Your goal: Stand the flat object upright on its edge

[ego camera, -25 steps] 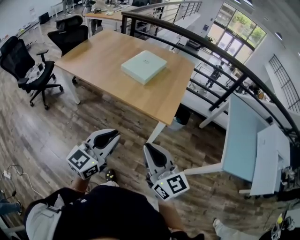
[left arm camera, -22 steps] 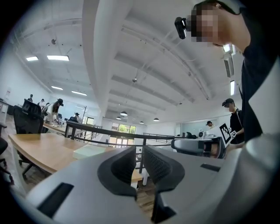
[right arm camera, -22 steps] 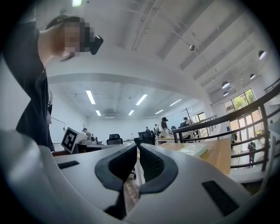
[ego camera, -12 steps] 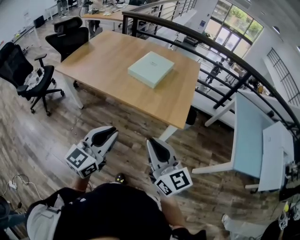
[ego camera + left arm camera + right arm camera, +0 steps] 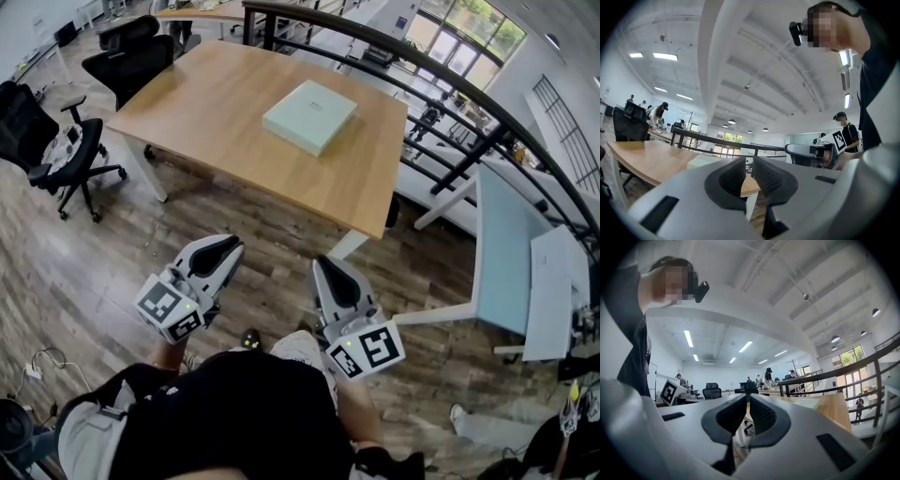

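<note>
Well, both pairs of jaws are pressed together with nothing between them. The left gripper [image 5: 749,164] and the right gripper [image 5: 747,401] are held side by side at the person's waist, well short of the table's [image 5: 216,103] near edge and over the plank floor [image 5: 84,272].

The box [image 5: 310,115], pale green, square and shallow, lies flat on the table, toward its far right corner.

It looks like stiff card with a lid, probably light, and its smooth faces may slide on the wood. I'd take it by one thin side, pinching top and bottom together so the lid cannot lift off. The other gripper should brace the opposite edge against the tabletop as a pivot. Once upright it will likely tip easily.
</note>
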`<state>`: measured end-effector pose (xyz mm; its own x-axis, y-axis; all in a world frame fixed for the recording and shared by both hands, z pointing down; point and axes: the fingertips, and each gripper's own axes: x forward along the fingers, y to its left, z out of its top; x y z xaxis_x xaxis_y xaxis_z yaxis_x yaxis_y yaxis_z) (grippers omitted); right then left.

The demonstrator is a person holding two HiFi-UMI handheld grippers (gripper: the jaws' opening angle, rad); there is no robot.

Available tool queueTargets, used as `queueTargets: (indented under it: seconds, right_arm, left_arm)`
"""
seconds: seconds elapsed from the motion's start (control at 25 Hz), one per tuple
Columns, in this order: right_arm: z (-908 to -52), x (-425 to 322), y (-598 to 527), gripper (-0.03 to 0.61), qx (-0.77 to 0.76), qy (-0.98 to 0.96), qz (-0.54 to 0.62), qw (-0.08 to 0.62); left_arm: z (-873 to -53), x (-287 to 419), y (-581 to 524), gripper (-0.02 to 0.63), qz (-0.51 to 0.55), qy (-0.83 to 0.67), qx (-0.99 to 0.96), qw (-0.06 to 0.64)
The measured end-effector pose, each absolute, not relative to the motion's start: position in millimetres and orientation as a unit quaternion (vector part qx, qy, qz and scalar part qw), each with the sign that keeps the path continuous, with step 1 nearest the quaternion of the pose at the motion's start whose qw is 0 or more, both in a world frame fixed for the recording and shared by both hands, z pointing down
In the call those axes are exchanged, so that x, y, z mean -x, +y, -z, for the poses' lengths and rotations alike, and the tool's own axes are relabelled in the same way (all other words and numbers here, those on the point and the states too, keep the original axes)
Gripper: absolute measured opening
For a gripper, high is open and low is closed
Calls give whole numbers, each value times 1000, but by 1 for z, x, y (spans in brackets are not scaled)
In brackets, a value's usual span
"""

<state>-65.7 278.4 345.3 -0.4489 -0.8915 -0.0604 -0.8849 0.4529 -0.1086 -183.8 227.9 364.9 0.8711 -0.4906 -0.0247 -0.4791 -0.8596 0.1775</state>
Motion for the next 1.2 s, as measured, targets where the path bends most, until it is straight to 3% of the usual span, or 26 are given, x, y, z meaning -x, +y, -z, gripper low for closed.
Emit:
queueTargets:
  seconds: [0.6,1.2]
  right_arm:
    - [-347,75,206,32,471,879,38,64]
    - [-354,40,130,32,460,883,51,70]
  left_arm:
    - [-368,203,179,57,28,-310,-946,87]
    - [-363,161,107,57,21,-316,-945,78]
